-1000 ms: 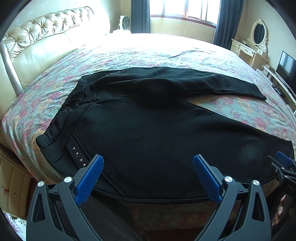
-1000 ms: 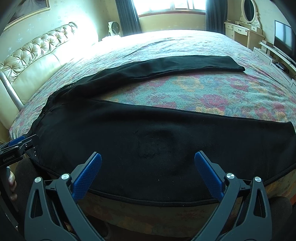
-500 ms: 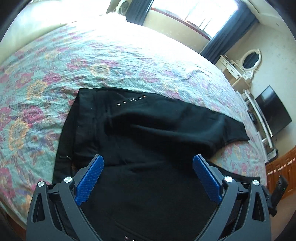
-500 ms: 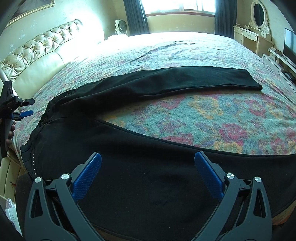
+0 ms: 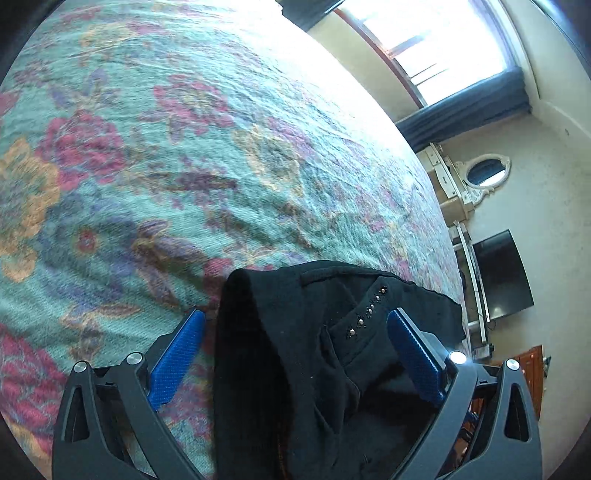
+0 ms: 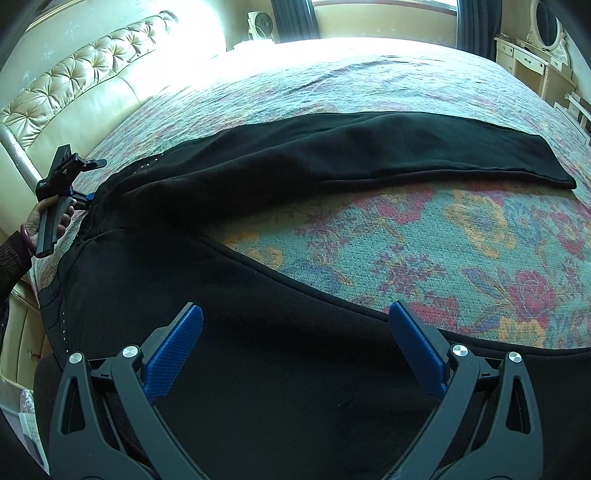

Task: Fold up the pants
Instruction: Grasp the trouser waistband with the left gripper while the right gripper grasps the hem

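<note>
Black pants (image 6: pixel 280 229) lie spread on the floral bedspread (image 6: pixel 424 236), legs apart in a V, waist to the left. In the left wrist view the far corner of the waistband (image 5: pixel 295 332), with a row of metal studs (image 5: pixel 369 314), lies bunched between the open blue pads of my left gripper (image 5: pixel 295 332). The left gripper also shows in the right wrist view (image 6: pixel 79 177), at the waist's far edge. My right gripper (image 6: pixel 295 328) is open and empty, hovering over the near leg.
A tufted cream headboard (image 6: pixel 74 88) stands at the left. A window with dark curtains (image 6: pixel 295 14) is at the back. A dressing table with oval mirror (image 6: pixel 543 40) and a TV (image 5: pixel 502 273) stand beyond the bed's right side.
My left gripper moved from the near waist edge across to the far waist corner, with the fabric now between its pads. My right gripper rose and moved forward over the near leg.
</note>
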A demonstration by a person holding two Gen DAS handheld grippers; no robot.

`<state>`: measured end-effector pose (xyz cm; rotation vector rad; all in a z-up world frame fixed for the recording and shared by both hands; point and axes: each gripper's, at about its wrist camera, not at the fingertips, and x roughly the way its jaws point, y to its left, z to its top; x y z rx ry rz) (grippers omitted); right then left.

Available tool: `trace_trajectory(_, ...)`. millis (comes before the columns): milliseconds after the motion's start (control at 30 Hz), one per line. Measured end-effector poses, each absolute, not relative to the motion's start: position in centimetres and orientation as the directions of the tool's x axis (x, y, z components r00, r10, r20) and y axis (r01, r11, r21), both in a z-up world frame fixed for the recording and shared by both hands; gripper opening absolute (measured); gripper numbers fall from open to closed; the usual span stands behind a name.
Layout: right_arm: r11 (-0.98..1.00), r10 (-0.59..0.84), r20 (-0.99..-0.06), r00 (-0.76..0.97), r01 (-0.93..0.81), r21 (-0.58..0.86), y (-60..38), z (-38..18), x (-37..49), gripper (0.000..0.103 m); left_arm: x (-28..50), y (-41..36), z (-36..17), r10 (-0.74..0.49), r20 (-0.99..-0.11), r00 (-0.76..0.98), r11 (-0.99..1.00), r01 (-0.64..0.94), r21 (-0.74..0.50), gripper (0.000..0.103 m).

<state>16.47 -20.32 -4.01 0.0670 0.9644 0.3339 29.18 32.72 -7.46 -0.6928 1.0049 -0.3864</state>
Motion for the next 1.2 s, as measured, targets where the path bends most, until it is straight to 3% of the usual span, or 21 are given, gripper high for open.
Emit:
trace_trajectory(67,0.939,0.331,-0.791,0.514,-0.264,0.221,-20.2,-4.1,16.9,0.101,30.0,31.7,-7.5,-0.667,-0.578,0.47,0.667,0.033,-0.744,0.097)
trace_trajectory(167,0.918,0.381,-0.781,0.495,-0.308,0.252,-20.0,-3.9,18.0,0.101,30.7,30.5,-8.1,-0.65,-0.614,0.448,0.699,0.033,-0.715,0.097)
trace_trajectory(400,0.837,0.49,-0.733,0.472,-0.491,0.243,-20.3,-0.5,25.3,0.101,30.7,32.7,-8.4,-0.672,-0.559,0.486,0.643,0.008,-0.766,0.097)
trace_trajectory(600,0.77,0.495,-0.756,0.428,-0.619,0.154,-19.4,1.1,35.8,0.101,31.2,30.2,-8.2,-0.585,-0.677,0.446,0.776,0.067,-0.627,0.096)
trace_trajectory(633,0.76,0.483,-0.773,0.411,-0.635,0.138,-18.8,0.8,37.5,0.101,31.2,30.4,-8.3,-0.569,-0.691,0.445,0.788,0.054,-0.613,0.093)
trace_trajectory(700,0.738,0.446,-0.812,0.375,-0.668,0.097,-17.7,-0.4,40.4,0.101,31.5,31.4,-8.7,-0.464,-0.766,0.446,0.845,-0.036,-0.533,0.034)
trace_trajectory(767,0.719,0.394,-0.85,0.35,-0.693,0.048,-16.3,-2.0,42.7,0.101,31.4,32.6,-9.3,-0.519,-0.731,0.443,0.801,-0.045,-0.596,0.035)
trace_trajectory(967,0.602,0.264,-0.924,0.278,-0.795,-0.067,-12.0,-6.2,45.3,0.101,31.6,32.9,-9.3,-0.527,-0.731,0.434,0.804,-0.024,-0.594,0.039)
trace_trajectory(1067,0.612,0.266,-0.944,0.194,-0.791,0.01,-11.5,-7.4,46.7,0.094,31.6,32.5,-8.9,-0.534,-0.725,0.435,0.805,0.002,-0.593,0.051)
trace_trajectory(1100,0.615,0.271,-0.944,0.185,-0.788,0.022,-11.6,-7.4,46.8,0.09,31.8,32.0,-8.8,-0.559,-0.704,0.437,0.79,0.025,-0.612,0.068)
trace_trajectory(1133,0.617,0.282,-0.943,0.176,-0.786,0.038,-11.7,-7.2,46.8,0.076,31.5,32.0,-8.6,-0.573,-0.691,0.439,0.781,0.038,-0.623,0.077)
trace_trajectory(1167,0.618,0.298,-0.939,0.17,-0.784,0.055,-11.8,-6.8,46.7,0.064,31.6,31.6,-8.5,-0.566,-0.698,0.439,0.789,0.044,-0.612,0.079)
trace_trajectory(1200,0.619,0.313,-0.935,0.169,-0.782,0.066,-11.9,-6.3,46.4,0.033,31.7,31.0,-8.4,-0.545,-0.716,0.437,0.809,0.052,-0.585,0.079)
